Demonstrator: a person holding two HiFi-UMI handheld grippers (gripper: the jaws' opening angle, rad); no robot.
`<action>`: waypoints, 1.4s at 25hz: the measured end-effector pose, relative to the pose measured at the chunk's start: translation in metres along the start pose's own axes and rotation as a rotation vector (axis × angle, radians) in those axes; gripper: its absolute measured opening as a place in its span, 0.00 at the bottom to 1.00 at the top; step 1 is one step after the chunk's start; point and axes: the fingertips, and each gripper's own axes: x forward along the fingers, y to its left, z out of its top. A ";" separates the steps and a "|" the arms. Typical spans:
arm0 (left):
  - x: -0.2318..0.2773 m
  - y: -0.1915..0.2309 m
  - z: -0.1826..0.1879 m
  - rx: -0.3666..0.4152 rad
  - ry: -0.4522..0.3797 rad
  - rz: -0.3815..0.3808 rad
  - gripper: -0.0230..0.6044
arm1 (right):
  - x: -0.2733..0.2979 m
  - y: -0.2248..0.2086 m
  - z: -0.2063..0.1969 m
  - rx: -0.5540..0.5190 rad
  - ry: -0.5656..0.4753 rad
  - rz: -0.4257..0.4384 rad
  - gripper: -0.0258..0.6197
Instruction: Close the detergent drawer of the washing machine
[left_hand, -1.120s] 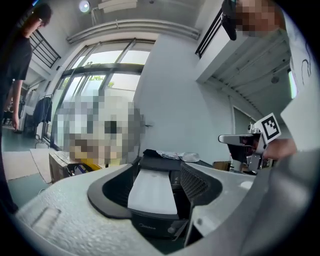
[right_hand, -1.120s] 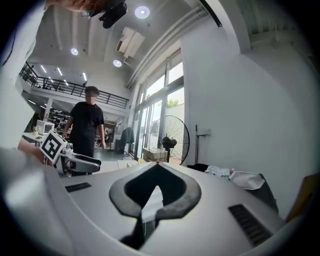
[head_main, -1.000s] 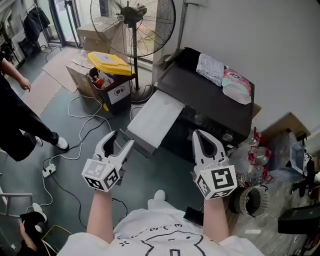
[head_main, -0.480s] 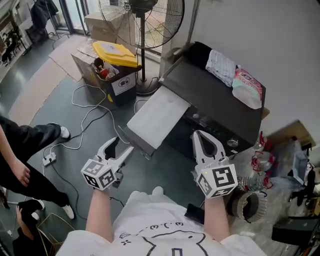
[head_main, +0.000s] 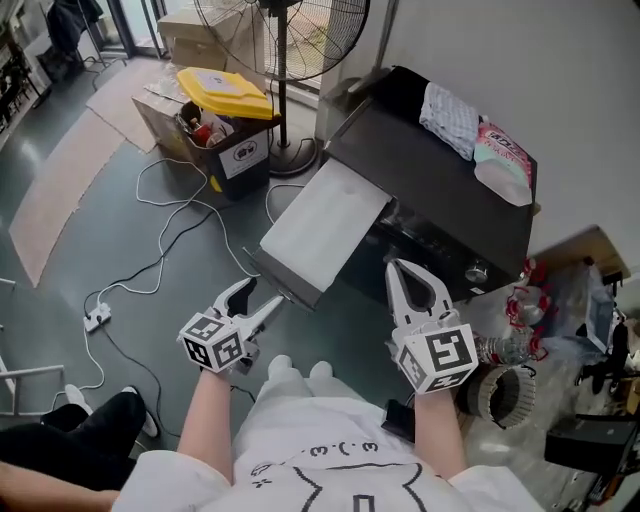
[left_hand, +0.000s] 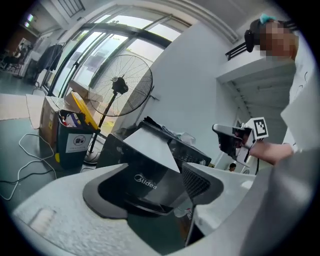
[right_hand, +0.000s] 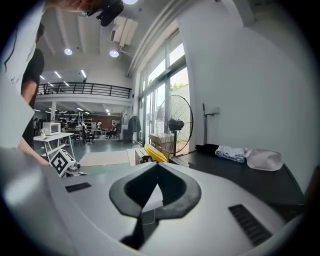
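Steep downward look at a grey floor (head_main: 100, 200) and the wearer's two forearms. At far left, a black bin (head_main: 225, 140) with a yellow lid carries a white label (head_main: 243, 157); its print is too small to read. A standing fan (head_main: 285, 30) is just behind it.

The left tongs (head_main: 260, 298) hang low, jaws wide and opening, with nothing between them. Their tips are just beside the front corner of the detergent drawer (head_main: 325, 225). That white drawer stands pulled far out from the black washing machine (head_main: 430, 190). Seen along the left tongs, a dark face below the drawer's white top bears the brand name Midea (left_hand: 145, 182) in pale letters.

The right tongs (head_main: 400, 270) sit near the machine's front, jaws together and empty. On top of the machine lie a patterned cloth (head_main: 448, 105) and a pink pack (head_main: 503, 160) whose print cannot be read.
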 end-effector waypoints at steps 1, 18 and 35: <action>0.002 0.003 -0.003 -0.011 0.007 -0.006 0.55 | 0.002 0.001 -0.001 0.000 0.006 -0.005 0.04; 0.029 0.035 -0.047 -0.212 0.089 -0.166 0.56 | 0.022 0.022 -0.022 -0.025 0.096 -0.035 0.04; 0.040 0.031 -0.054 -0.333 0.049 -0.394 0.56 | 0.025 0.074 -0.056 0.040 0.128 -0.076 0.04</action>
